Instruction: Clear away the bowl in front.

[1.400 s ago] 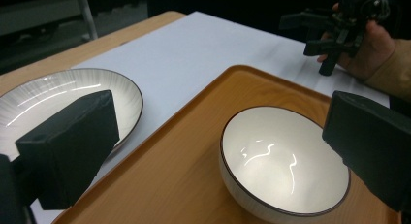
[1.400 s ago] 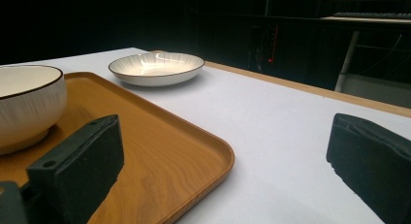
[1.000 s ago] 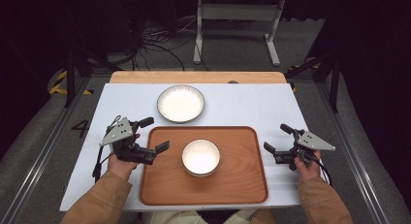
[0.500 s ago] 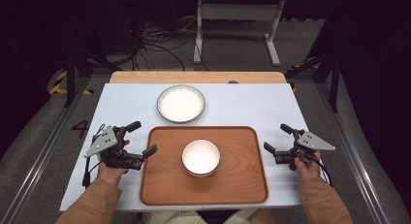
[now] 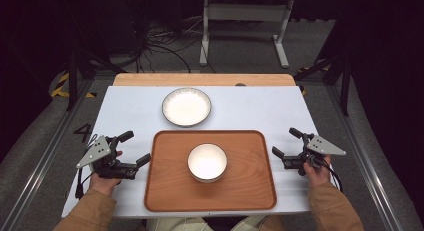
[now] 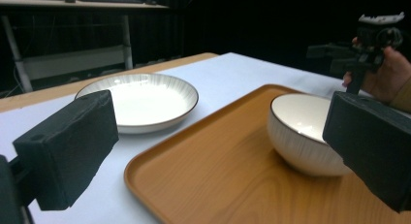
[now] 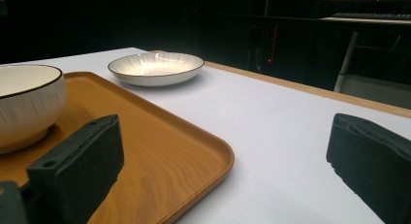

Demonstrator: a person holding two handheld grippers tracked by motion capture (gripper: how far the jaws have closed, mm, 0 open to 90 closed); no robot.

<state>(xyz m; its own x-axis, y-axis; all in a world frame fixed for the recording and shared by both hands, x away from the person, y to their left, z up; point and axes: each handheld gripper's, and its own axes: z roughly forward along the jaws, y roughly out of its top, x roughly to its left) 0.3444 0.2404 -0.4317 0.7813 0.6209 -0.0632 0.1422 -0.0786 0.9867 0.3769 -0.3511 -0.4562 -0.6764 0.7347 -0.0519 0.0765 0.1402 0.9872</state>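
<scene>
A wooden tray lies on the white table near its front edge. In the middle of the tray stands a white bowl with a dark rim. Behind the tray sits a white plate. My left gripper is open just left of the tray, with nothing between its jaws. My right gripper is open just right of the tray, also holding nothing. The left gripper view looks across the tray to the bowl and plate. The right gripper view shows the bowl, tray and plate.
The white table top has bare room left, right and behind the tray. A wooden strip runs along its far edge. Beyond it stand a metal frame and cables on the floor.
My left gripper has moved left, away from the tray's left edge, and slightly toward the person. The right gripper, bowl and plate have stayed put.
</scene>
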